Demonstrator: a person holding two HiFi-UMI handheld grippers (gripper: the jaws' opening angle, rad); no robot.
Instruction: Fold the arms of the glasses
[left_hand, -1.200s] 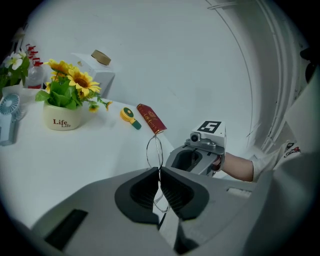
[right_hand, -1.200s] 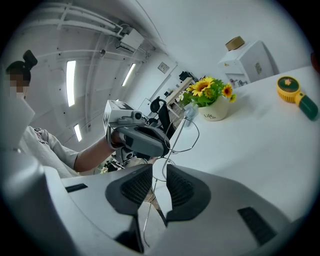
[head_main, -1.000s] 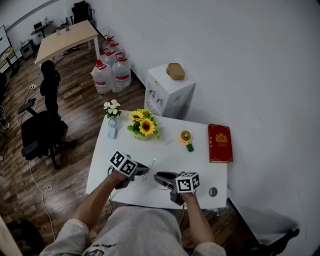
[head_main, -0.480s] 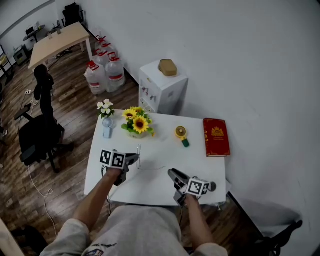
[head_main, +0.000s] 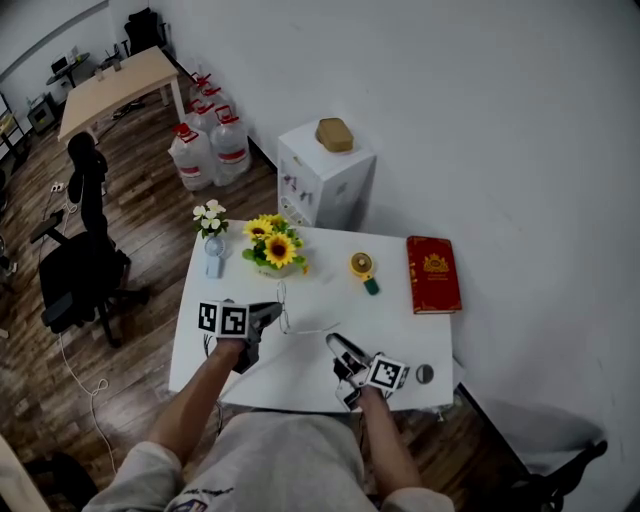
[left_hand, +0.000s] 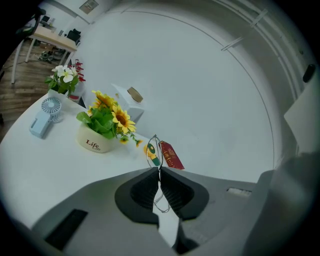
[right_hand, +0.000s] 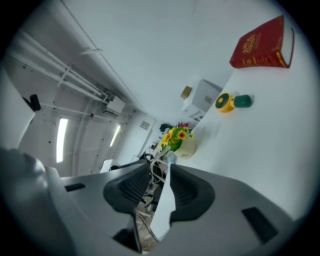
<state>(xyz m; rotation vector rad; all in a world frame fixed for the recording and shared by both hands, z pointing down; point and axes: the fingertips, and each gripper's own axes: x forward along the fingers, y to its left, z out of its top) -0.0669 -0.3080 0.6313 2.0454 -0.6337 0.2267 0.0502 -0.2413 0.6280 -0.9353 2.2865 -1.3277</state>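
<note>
Thin wire-framed glasses (head_main: 285, 306) hang just above the white table (head_main: 400, 330), and my left gripper (head_main: 272, 313) is shut on the frame. In the left gripper view a lens rim (left_hand: 154, 149) sticks up past the tips of that gripper (left_hand: 159, 173). One arm of the glasses reaches right toward my right gripper (head_main: 336, 345). In the right gripper view the jaws of the right gripper (right_hand: 161, 170) are closing with a gap left, and the thin wire (right_hand: 154, 162) shows in that gap, close to the left pad.
At the table's back stand a pot of sunflowers (head_main: 272, 250), a small vase of white flowers (head_main: 210, 220), a blue hand fan (head_main: 215, 264), a yellow and green tool (head_main: 363, 269) and a red book (head_main: 432, 273). A small round thing (head_main: 425, 374) lies near the front right edge.
The two grippers have drawn apart. The left one carried the glasses to the left and turned them, and the right one swung right, then came back toward the glasses' arm.
</note>
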